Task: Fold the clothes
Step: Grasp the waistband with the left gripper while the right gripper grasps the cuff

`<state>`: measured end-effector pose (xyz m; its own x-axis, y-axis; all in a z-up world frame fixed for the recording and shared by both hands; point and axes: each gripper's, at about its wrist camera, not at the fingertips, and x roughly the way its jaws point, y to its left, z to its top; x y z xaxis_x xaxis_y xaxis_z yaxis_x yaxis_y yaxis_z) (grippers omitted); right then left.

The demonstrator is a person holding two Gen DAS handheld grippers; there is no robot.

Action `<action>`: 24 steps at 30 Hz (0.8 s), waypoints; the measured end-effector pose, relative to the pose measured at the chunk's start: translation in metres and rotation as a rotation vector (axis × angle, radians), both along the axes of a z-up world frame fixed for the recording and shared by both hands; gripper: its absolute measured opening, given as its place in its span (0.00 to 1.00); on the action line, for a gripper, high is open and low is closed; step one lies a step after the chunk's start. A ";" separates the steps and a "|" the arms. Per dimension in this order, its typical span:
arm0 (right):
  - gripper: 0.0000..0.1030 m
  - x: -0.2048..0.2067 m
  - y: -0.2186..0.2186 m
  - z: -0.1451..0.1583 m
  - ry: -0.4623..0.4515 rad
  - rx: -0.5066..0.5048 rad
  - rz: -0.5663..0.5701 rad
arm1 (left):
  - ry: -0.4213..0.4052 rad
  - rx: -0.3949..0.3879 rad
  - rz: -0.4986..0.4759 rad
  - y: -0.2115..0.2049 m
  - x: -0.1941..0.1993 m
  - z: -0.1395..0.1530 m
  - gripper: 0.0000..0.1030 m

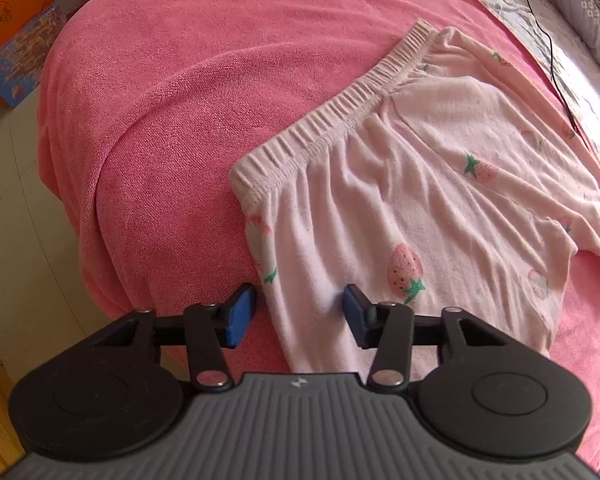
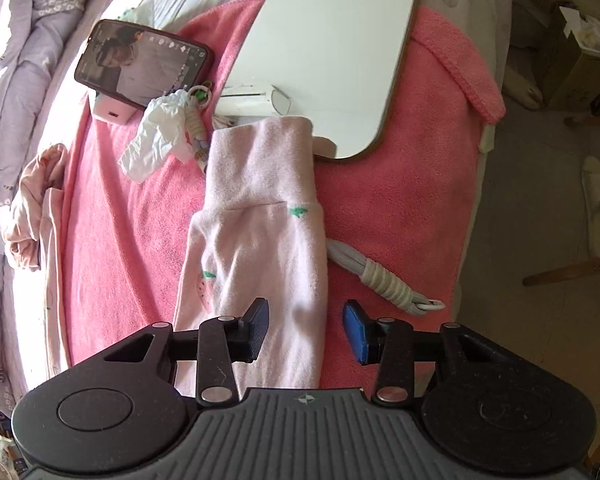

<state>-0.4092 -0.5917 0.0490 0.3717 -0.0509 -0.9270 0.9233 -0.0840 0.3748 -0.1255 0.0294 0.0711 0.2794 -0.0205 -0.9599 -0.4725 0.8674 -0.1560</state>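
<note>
Two hand-held grippers hung over one pair of pink strawberry-print trousers [image 1: 400, 184] spread on a pink towel [image 1: 160, 120] covering the bed. Left gripper [image 1: 300, 316], partly open, straddled the outer edge of a trouser leg below the waistband [image 1: 340, 108]; its pads did not visibly press the cloth. Right gripper [image 2: 306, 330], likewise partly open, straddled the edge of the leg near the cuff [image 2: 260, 160], nothing clamped. Step in hand, by judgement: taking hold for the first fold. Next move calls for closing both on the same edge. No container appeared; a mirror [image 2: 332, 56], a phone [image 2: 144, 64] and a coiled cable [image 2: 384, 280] lay close by.
</note>
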 end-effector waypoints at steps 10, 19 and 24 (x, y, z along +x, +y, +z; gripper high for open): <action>0.13 0.036 -0.017 0.018 -0.016 0.031 0.094 | -0.094 -0.084 0.060 0.023 0.021 0.018 0.04; 0.09 0.044 -0.044 0.052 -0.072 0.025 0.019 | -0.207 -0.132 0.161 0.035 0.056 0.043 0.04; 0.09 0.063 -0.059 0.054 -0.040 -0.007 0.062 | -0.186 -0.093 0.102 0.032 0.074 0.044 0.05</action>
